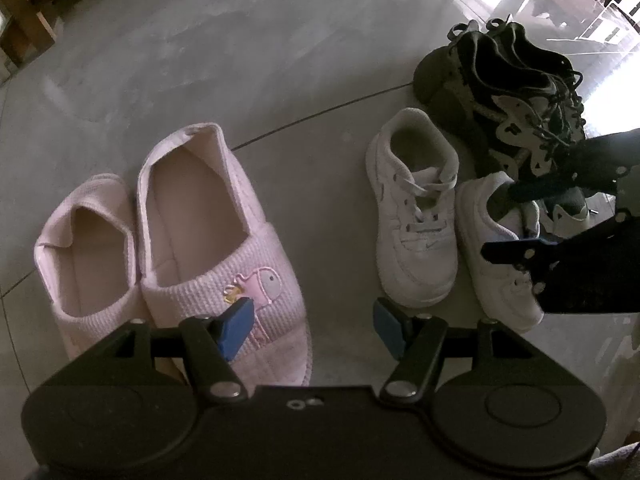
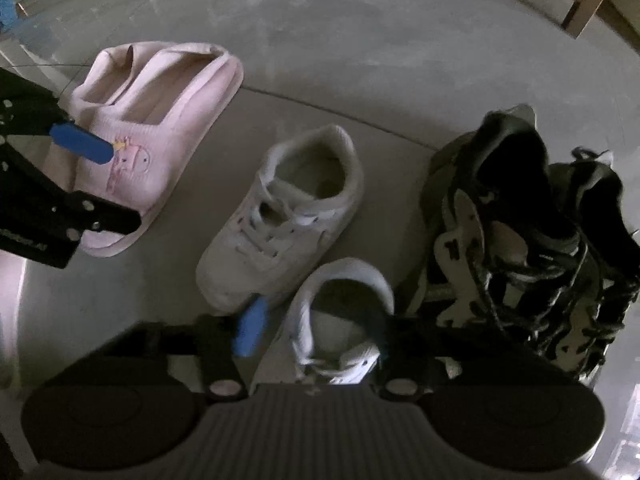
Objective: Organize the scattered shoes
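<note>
A pair of pink slippers point(image 1: 212, 216) point(image 2: 160, 120) lies side by side on the grey floor. To their right lies a small white sneaker point(image 1: 416, 216) point(image 2: 280, 216), and beside it its mate point(image 1: 500, 276) point(image 2: 360, 276). Behind them are two black-and-white laced sneakers point(image 1: 500, 80) point(image 2: 520, 220), heaped together. My left gripper point(image 1: 312, 328) point(image 2: 100, 178) hangs open over the toe of the nearer slipper and holds nothing. My right gripper point(image 2: 316, 328) point(image 1: 500, 222) straddles the second white sneaker: one finger is in its mouth and the blue pad point(image 2: 250, 326) stands off its outer side.
Wooden furniture point(image 1: 24, 20) point(image 2: 588, 0) stands at the far edge of the floor. A white rack point(image 1: 616, 12) and bright glare sit at the far right of the left wrist view. Bare tile point(image 1: 240, 60) stretches beyond the shoes.
</note>
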Demonstrator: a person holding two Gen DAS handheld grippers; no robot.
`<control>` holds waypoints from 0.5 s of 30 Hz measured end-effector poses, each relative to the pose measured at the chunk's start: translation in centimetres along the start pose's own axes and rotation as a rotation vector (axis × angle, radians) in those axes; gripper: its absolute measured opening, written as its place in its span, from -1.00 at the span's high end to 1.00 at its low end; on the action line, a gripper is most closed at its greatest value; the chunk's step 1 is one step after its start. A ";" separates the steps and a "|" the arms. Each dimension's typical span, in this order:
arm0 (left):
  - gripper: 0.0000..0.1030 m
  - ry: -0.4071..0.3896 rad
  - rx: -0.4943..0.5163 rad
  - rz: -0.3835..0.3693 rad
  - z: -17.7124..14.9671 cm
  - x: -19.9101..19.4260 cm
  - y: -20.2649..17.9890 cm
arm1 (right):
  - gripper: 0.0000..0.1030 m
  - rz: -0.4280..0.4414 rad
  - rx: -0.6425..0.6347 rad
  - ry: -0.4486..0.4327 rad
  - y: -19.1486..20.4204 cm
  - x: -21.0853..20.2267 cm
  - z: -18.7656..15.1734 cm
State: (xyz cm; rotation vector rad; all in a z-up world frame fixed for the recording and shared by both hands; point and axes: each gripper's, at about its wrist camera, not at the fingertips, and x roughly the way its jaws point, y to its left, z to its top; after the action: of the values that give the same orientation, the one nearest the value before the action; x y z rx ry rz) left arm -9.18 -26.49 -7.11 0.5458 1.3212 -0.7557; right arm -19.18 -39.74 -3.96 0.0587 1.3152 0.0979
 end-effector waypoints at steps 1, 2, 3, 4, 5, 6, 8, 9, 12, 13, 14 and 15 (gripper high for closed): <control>-0.29 0.003 0.001 0.000 0.0 0.0 0.0 | 0.32 0.002 -0.006 -0.002 0.0 0.3 -0.1; -0.29 0.005 0.002 -0.001 0.0 0.0 0.0 | 0.43 0.005 -0.012 -0.004 0.1 0.5 -0.1; -0.29 0.008 0.003 -0.003 0.1 0.1 0.0 | 0.50 0.010 -0.006 -0.007 0.0 0.8 -0.2; -0.29 0.011 0.003 -0.005 0.1 0.1 0.0 | 0.60 0.022 0.017 -0.010 -0.3 0.8 -0.3; -0.29 0.013 0.005 -0.006 0.1 0.0 0.1 | 0.62 0.030 0.030 -0.012 -0.4 0.7 -0.3; -0.29 0.012 0.006 -0.007 0.1 0.0 0.1 | 0.62 0.032 0.032 -0.014 -0.5 0.5 -0.4; -0.29 0.010 0.006 -0.008 0.2 -0.1 0.2 | 0.63 0.037 0.033 -0.011 -0.6 0.1 -0.7; -0.29 0.009 0.007 -0.009 0.2 -0.1 0.1 | 0.64 0.040 0.042 -0.008 -0.6 -0.1 -0.8; -0.29 0.006 0.011 -0.013 0.2 -0.1 0.0 | 0.68 0.050 0.065 0.000 -0.6 -1.0 -1.0; -0.29 0.004 0.014 -0.013 0.2 -0.2 0.0 | 0.69 0.057 0.074 0.003 -0.6 -1.4 -1.0; -0.29 0.001 0.016 -0.013 0.1 -0.2 0.0 | 0.71 0.068 0.084 0.006 -0.6 -2.0 -1.0; -0.29 -0.003 0.019 -0.013 0.1 -0.3 0.0 | 0.71 0.077 0.094 0.006 -0.6 -2.5 -1.0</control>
State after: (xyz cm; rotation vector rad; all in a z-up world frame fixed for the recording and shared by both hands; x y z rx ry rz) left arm -9.15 -26.55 -6.78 0.5518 1.3167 -0.7802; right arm -20.77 -40.59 -1.82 0.1893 1.3228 0.1020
